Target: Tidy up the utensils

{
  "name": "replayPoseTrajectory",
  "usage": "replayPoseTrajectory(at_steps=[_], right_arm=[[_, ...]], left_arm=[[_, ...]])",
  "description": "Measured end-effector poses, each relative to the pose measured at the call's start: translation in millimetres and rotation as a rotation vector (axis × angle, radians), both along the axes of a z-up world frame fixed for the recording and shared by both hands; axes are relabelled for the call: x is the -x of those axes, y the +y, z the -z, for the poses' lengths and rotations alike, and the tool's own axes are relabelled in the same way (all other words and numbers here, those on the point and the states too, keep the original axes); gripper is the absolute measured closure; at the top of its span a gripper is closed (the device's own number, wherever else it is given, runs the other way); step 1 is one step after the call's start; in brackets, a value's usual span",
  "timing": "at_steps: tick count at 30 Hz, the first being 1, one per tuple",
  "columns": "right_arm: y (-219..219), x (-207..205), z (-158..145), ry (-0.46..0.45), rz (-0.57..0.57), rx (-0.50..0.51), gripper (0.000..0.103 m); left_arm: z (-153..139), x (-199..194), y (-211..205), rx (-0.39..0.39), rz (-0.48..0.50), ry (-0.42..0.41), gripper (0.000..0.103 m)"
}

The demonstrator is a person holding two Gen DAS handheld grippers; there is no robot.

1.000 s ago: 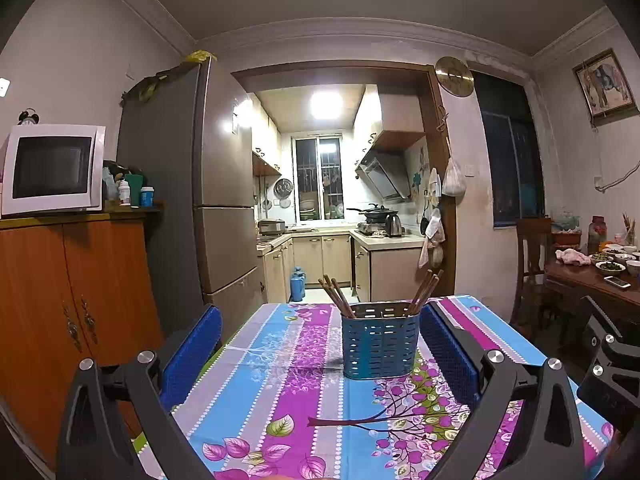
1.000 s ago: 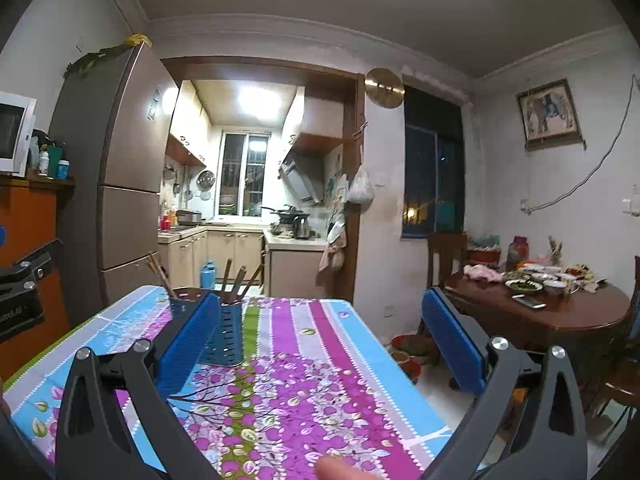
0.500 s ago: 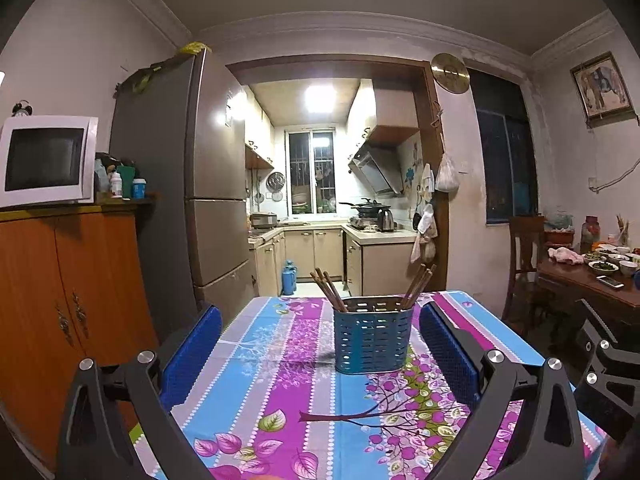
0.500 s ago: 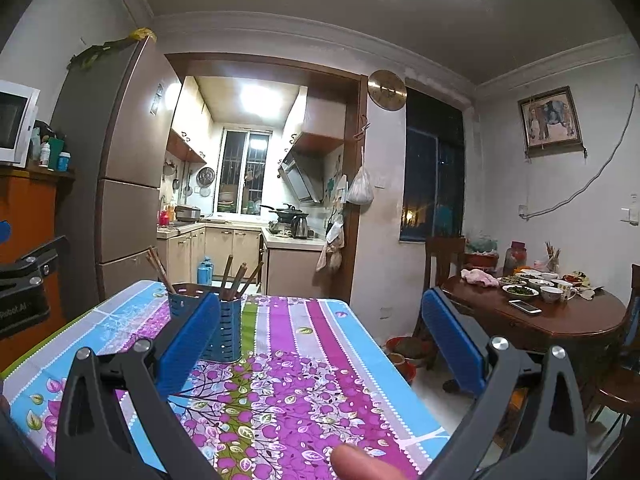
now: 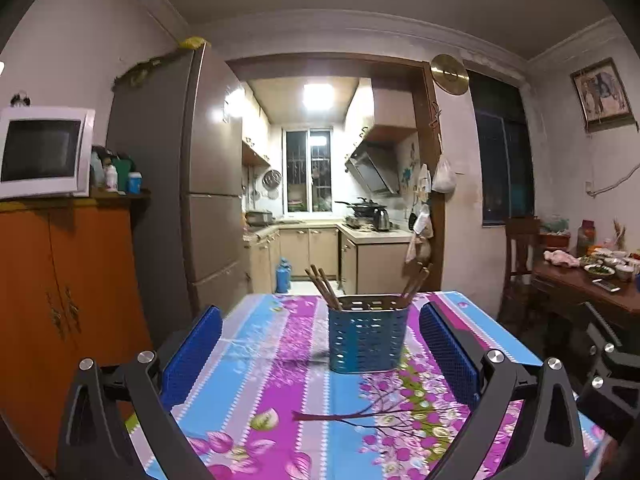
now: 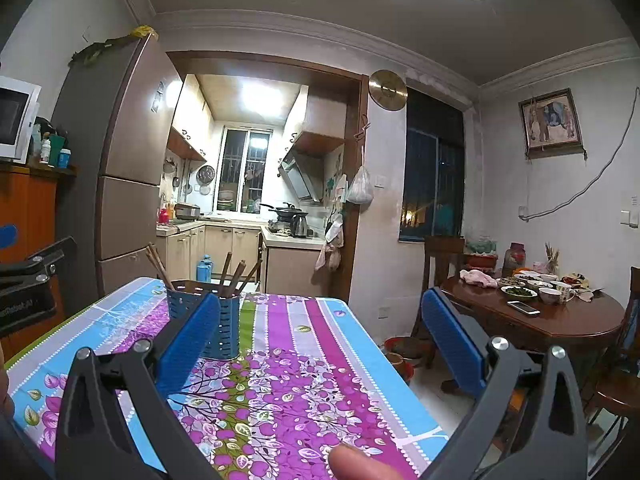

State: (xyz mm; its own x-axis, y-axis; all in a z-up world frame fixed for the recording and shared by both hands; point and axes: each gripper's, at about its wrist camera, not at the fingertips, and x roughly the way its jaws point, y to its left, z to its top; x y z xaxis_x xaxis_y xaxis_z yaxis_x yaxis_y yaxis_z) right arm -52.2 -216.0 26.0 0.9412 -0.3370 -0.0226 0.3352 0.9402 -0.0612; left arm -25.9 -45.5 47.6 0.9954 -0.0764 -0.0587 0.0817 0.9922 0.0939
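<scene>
Chopsticks (image 5: 322, 286) lean in a blue caddy (image 5: 366, 338) standing on the table (image 5: 256, 364), dead ahead at 12 o'clock in the left wrist view, framed between the spread, empty pads of the left gripper (image 5: 320, 356). More sticks (image 5: 416, 282) lean at the caddy's 1 o'clock corner.

From the right wrist, the caddy (image 6: 228, 332) sits at 10 o'clock, partly behind the left pad (image 6: 188, 344) of the right gripper (image 6: 320, 344), whose jaws are wide apart and hold nothing. Chopsticks (image 6: 158, 262) poke up from it.
</scene>
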Motion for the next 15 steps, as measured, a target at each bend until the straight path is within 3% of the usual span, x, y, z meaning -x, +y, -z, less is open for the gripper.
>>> replayPoseTrajectory(at_steps=[7,15], right_arm=[[0.2,-1.2,0.8,0.003,0.002,-0.001,0.005],[-3.9,-2.5,1.5,0.001,0.006,-0.011,0.005]], left_arm=[[3.1,6.4,-5.4,-0.025,-0.005,-0.051,0.004],[4.4,1.8,-5.2,-0.037,-0.037,-0.027,0.004]])
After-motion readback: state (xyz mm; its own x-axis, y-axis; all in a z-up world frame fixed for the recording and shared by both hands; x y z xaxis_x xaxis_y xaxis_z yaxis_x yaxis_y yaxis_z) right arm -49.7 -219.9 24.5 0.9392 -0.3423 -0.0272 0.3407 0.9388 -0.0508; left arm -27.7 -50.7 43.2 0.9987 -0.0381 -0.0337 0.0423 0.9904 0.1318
